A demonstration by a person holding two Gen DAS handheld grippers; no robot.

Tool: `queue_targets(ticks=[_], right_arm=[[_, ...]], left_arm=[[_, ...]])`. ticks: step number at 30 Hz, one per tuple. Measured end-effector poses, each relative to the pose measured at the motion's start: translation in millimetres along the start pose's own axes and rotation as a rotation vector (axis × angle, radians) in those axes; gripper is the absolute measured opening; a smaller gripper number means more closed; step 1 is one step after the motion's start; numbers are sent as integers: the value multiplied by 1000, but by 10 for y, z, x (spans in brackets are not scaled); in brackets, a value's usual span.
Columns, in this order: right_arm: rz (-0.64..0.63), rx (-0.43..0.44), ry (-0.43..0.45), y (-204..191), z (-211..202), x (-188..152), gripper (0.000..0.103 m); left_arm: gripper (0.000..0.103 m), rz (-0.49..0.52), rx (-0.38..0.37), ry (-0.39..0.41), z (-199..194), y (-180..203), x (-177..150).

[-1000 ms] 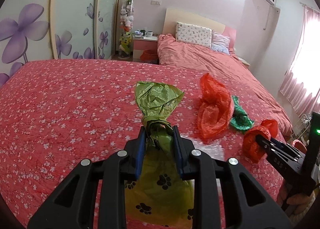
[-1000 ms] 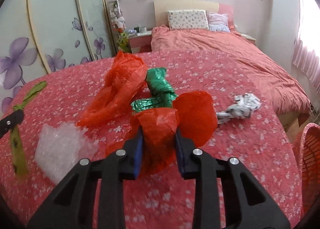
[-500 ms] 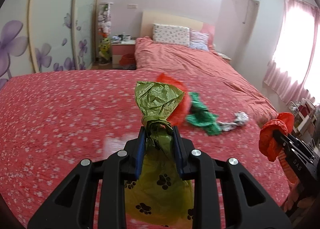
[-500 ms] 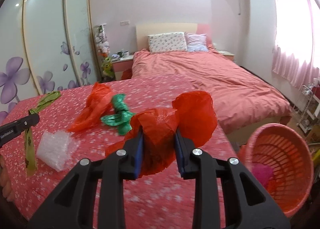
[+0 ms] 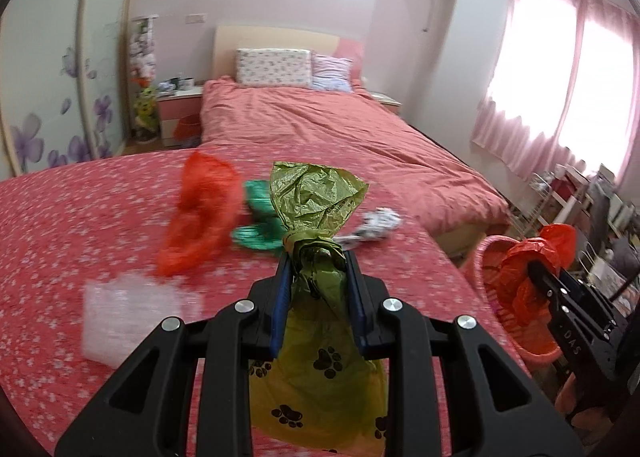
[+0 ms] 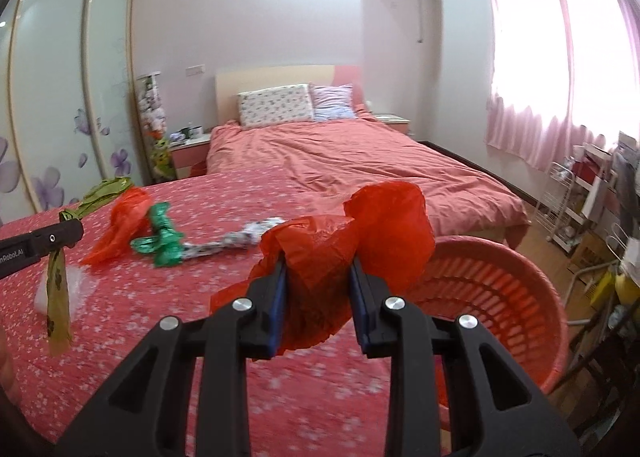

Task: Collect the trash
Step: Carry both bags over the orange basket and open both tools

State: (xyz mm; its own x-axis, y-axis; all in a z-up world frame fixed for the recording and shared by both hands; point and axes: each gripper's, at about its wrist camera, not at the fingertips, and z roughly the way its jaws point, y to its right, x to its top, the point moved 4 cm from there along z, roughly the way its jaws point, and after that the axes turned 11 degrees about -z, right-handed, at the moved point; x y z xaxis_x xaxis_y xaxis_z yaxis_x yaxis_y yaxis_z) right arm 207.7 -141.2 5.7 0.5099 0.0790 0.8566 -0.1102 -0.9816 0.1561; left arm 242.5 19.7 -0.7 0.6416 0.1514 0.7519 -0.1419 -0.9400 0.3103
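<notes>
My left gripper point(image 5: 316, 261) is shut on an olive-green bag with paw prints point(image 5: 320, 369), held by its knotted neck above the red flowered bedspread point(image 5: 60, 225). My right gripper point(image 6: 318, 269) is shut on a crumpled red plastic bag point(image 6: 352, 233), held over the bed's right edge beside a pink slatted basket point(image 6: 496, 289). It also shows in the left wrist view point(image 5: 532, 277) over the basket point(image 5: 486, 253). On the bedspread lie another red bag point(image 5: 200, 209), a green bag point(image 5: 260, 225), a black-and-white wad point(image 5: 376, 225) and clear bubble wrap point(image 5: 132, 313).
A second bed with pillows point(image 6: 340, 153) stands behind. A nightstand point(image 6: 188, 149) and a wardrobe with purple flowers point(image 6: 60, 117) are at the left. White wire racks and clutter point(image 6: 580, 201) stand at the right under pink curtains.
Both grippers have swung right with their bags. The pink basket has come into full view just below and right of the right gripper. The trash on the bed has shifted left.
</notes>
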Motion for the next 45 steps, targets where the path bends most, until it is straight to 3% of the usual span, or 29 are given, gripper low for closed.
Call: queue_targets(ticks=[25,32,45], right_arm=[[155,-176,-50,1289,-25,-496,29],[199,-204,-69,1596,36,-639,29],[250,-214,-80,1890,157,-780,29]], left_arm=[[26,150,-275,-128,594,1700,-504],[27,174,-341,-168,745,2019,-628],[27,199,-392,-212,915,2358,-766]])
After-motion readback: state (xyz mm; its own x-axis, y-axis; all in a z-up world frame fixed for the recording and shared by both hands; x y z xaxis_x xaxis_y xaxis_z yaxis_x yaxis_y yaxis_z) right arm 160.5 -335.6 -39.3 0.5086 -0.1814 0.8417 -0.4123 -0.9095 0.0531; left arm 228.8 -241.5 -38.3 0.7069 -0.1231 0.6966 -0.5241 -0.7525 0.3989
